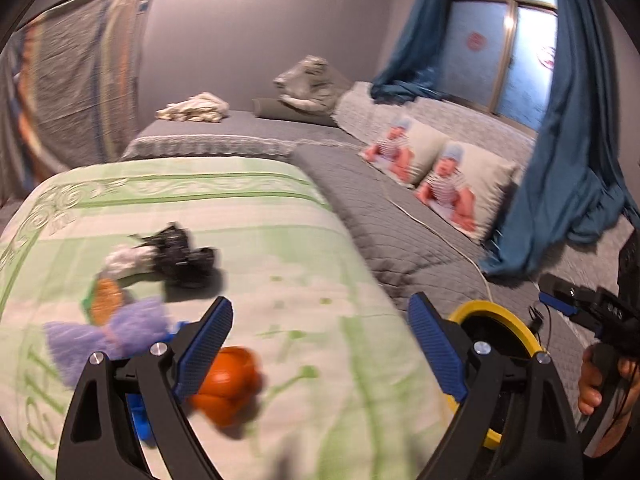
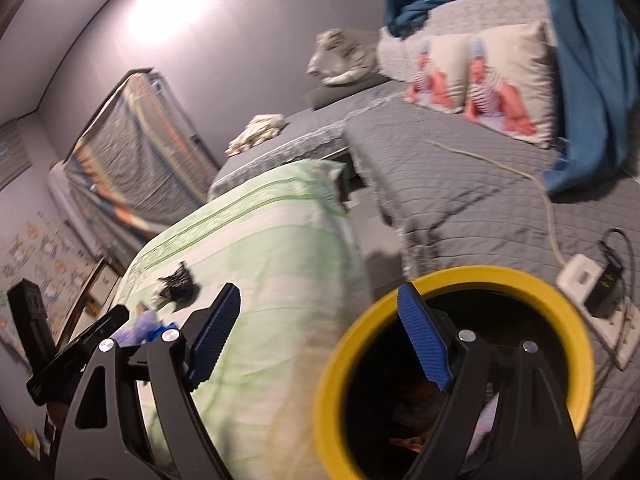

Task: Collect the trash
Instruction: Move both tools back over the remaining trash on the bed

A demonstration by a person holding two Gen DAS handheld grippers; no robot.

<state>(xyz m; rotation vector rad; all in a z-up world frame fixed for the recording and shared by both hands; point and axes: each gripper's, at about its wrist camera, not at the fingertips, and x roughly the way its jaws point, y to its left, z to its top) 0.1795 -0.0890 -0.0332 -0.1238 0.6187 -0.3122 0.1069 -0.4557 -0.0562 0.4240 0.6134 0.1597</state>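
Note:
Litter lies on the green-and-white cloth (image 1: pixel 280 240): an orange crumpled piece (image 1: pixel 228 388), a purple wrapper (image 1: pixel 108 336), a black plastic wad (image 1: pixel 184 256) with a white scrap (image 1: pixel 128 260) beside it, and an orange-green wrapper (image 1: pixel 106 300). My left gripper (image 1: pixel 320 304) is open above the cloth with nothing between its fingers; the orange piece sits just behind its left finger. The yellow-rimmed black bin (image 2: pixel 440 280) stands right of the cloth and has scraps inside. My right gripper (image 2: pixel 320 292) is open and empty, its right finger over the bin's mouth.
Grey quilted mattresses (image 2: pixel 460 184) lie behind and to the right. They bear two baby-print pillows (image 1: pixel 460 184), a hanging blue curtain (image 1: pixel 572 160), a white cable (image 2: pixel 540 196) and a power strip with a charger (image 2: pixel 600 300). A hand (image 1: pixel 596 384) holds the right gripper at the right edge.

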